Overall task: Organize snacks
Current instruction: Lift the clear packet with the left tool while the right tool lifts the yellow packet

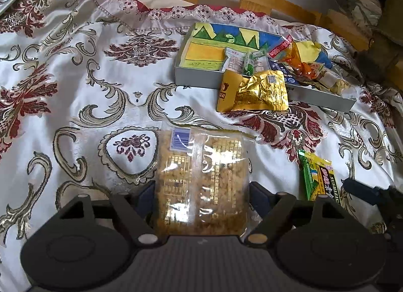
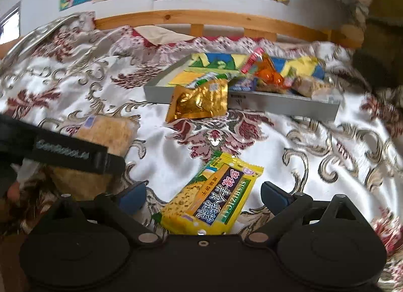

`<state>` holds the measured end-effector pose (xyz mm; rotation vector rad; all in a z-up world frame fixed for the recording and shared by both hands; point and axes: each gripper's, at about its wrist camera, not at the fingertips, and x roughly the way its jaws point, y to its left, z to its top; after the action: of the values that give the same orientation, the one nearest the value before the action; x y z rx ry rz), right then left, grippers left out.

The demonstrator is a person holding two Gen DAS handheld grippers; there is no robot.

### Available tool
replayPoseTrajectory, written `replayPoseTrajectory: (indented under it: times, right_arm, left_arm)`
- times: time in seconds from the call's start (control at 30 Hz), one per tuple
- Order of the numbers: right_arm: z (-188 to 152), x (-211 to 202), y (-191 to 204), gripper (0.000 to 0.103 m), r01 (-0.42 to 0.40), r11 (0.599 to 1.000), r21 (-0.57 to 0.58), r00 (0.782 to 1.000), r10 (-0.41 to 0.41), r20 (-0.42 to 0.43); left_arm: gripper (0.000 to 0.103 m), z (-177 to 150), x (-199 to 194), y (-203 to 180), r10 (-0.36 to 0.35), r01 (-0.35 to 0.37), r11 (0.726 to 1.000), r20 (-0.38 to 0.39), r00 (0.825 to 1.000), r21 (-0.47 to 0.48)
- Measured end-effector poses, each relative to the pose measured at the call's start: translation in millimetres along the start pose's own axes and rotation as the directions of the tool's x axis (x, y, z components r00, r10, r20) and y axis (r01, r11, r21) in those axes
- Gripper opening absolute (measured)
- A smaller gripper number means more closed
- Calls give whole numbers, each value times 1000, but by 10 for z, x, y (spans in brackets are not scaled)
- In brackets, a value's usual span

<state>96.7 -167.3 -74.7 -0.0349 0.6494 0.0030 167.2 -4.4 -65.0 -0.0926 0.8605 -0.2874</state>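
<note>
The left gripper [image 1: 201, 191] is clamped on a clear packet of golden crumbly snack [image 1: 201, 178]. The right gripper [image 2: 202, 195] (jaws apart) straddles a yellow-green biscuit packet [image 2: 214, 196] on the floral satin bedspread [image 2: 289, 156]. At one o'clock lies the shallow grey box [image 2: 277, 105] of snacks.
</note>
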Motion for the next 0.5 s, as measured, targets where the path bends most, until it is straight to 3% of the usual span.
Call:
replayPoseTrajectory:
  times: [0.13, 0.5]
  right_arm:
    - [-4, 111, -72, 93, 3, 998, 61, 999, 0, -47]
    - [-20, 80, -31, 65, 15, 998, 53, 1000, -14, -27]
  left_arm:
    - [84, 9, 33, 7, -4, 4, 1000, -6, 1000, -10]
    - [77, -1, 30, -87, 48, -47, 998, -3, 999, 41]
